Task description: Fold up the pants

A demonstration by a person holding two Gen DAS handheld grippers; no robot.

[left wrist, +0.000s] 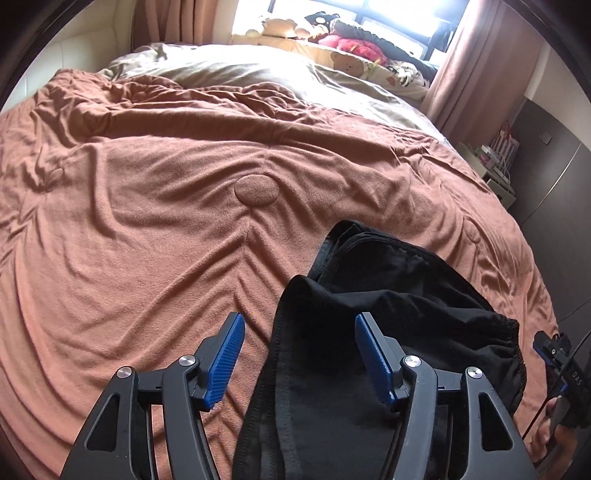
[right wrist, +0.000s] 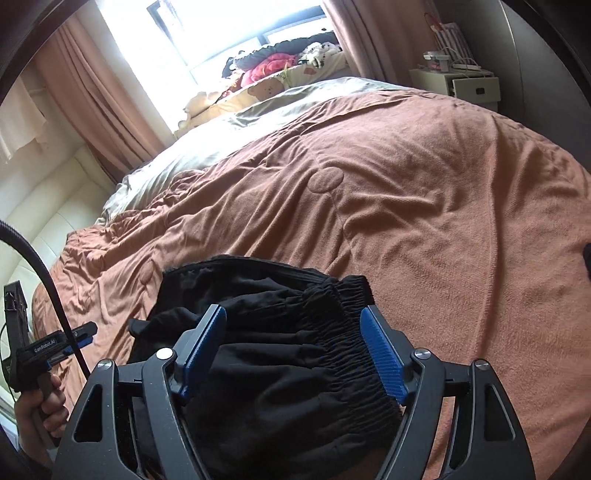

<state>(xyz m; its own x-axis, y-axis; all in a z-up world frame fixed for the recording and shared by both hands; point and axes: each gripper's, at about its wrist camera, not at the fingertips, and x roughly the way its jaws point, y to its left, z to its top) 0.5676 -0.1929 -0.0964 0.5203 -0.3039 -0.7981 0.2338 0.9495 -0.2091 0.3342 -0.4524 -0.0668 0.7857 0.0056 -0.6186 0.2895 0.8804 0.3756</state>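
Lying bunched in a dark heap near the front edge of the bed: black soft-fabric pants with a gathered elastic waistband [right wrist: 280, 354], resting on the rust-brown wrinkled blanket [left wrist: 147, 206] that covers most of the mattress. Not yet laid flat; layers doubled over one another, seamed edges [left wrist: 266, 387] running along the left side of the heap, waistband [right wrist: 354, 332] rucked up on the right. Possibly a rough first fold, possibly just a crumple; cannot tell which from these views. Left gripper [left wrist: 299, 354] held just above the left part of the heap, blue ribbed fingers [left wrist: 227, 358] spread wide, nothing pinched between them; one finger over bare blanket, the other over black cloth. Right gripper [right wrist: 291, 354] likewise spread, blue fingers [right wrist: 382, 356] straddling the elastic waistband, cloth bulging up between them but not clamped. Whether either pad touches the fabric: unclear. Judged early in the task: no clean crease, no squared-off rectangle, legs not visibly aligned. Left to do, by estimate: take hold of waistband and hem, spread and smooth, then fold in halves. Plenty of open blanket beyond for laying out. At the far side, pale grey-beige duvet [left wrist: 236, 70] and a pile of plush toys [left wrist: 325, 33] under the bright window, well apart from the work. White bedside cabinet [right wrist: 461, 83] off to the right.
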